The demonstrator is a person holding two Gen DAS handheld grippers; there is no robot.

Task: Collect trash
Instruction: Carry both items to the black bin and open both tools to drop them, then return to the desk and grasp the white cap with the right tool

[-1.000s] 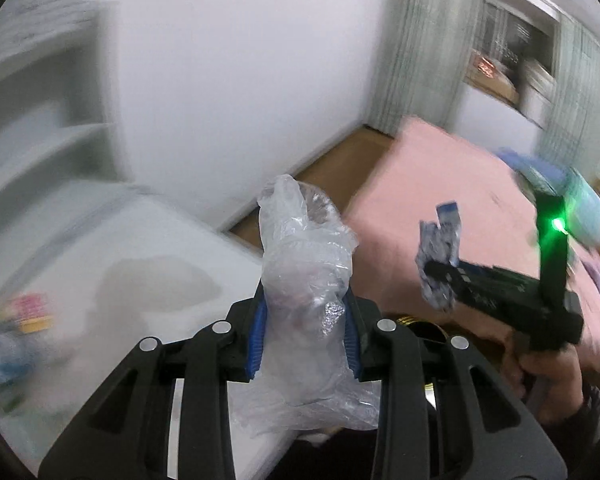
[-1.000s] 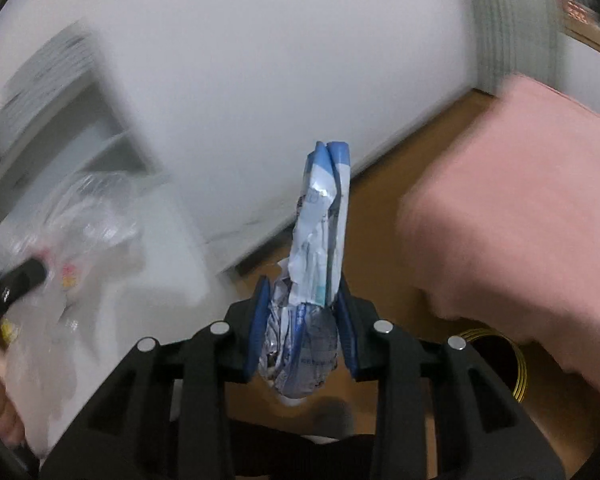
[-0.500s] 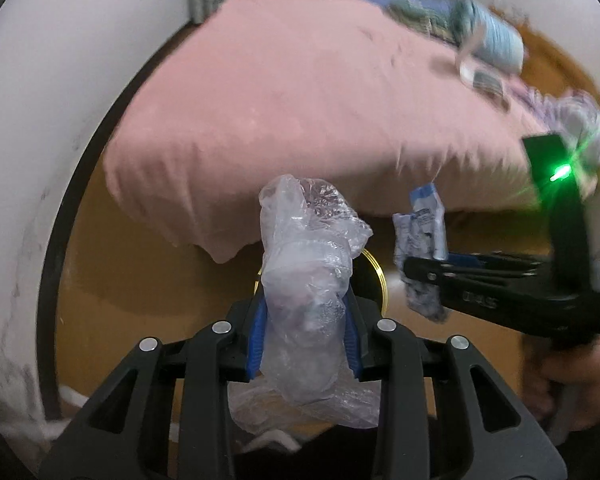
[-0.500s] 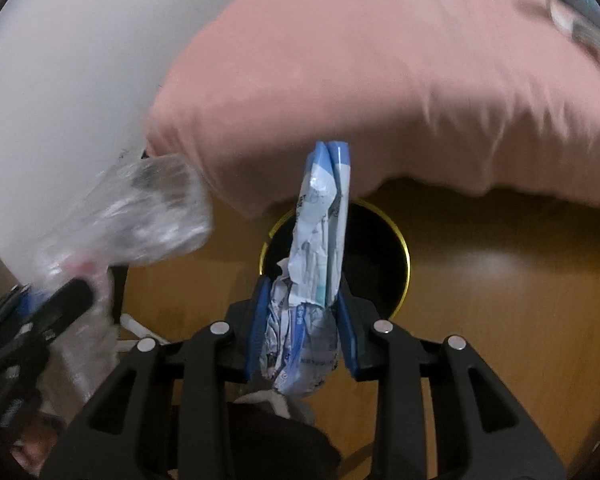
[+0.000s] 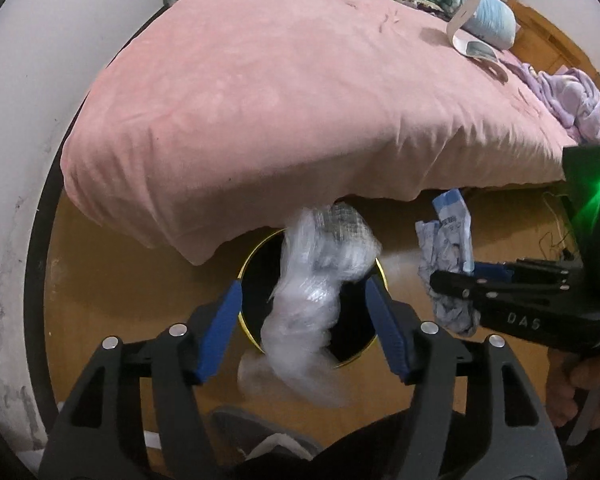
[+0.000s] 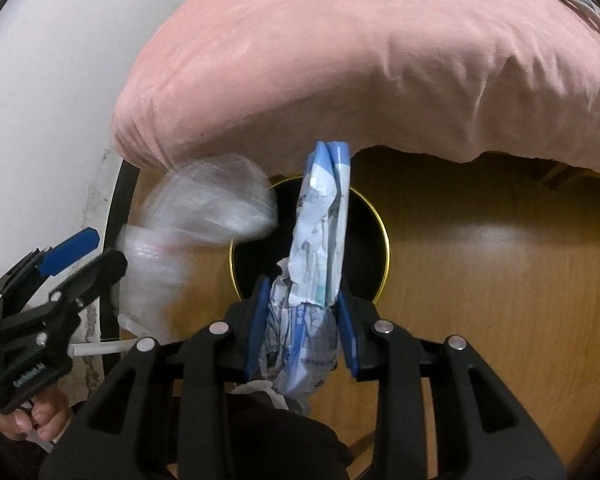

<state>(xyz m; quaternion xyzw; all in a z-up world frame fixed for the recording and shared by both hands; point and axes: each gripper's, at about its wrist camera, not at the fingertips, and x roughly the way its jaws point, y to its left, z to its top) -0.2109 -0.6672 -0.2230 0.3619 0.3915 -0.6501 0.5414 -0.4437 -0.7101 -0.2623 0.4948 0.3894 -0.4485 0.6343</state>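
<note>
- Left wrist view: our left gripper [image 5: 304, 322] has its fingers spread wide, and the plastic wad [image 5: 320, 280] sits blurred between them, touching neither pad as far as we can tell, so we judge it is dropping free.
- Directly beyond it is the bin [image 5: 256, 264], a black round opening with a gold rim, standing on the wood floor [image 5: 120, 280] under the overhang of the pink bed [image 5: 300, 100].
- To the right our right gripper [image 5: 452, 280] pinches the wrapper [image 5: 448, 248], which hangs beside the bin and not over it in this view.
- The risk here, as we judge it: the wad is light and bulky, so it may catch the rim or a finger and roll onto the floor beneath the bed.
- Right wrist view: our right gripper [image 6: 302, 320] is pressed onto the wrapper [image 6: 320, 240], a crumpled blue and white packet standing up between the pads, its top lined up with the bin [image 6: 380, 232].
- At left the left gripper [image 6: 88, 252] shows its jaws apart, with the plastic wad [image 6: 204, 208] smeared just beside the bin's near rim.
- From this side the wad looks close to the edge, so a miss seems possible.
- The wrapper is tall and creased; opened too far back, it may tip onto the floor [image 6: 480, 280] short of the rim.
</note>
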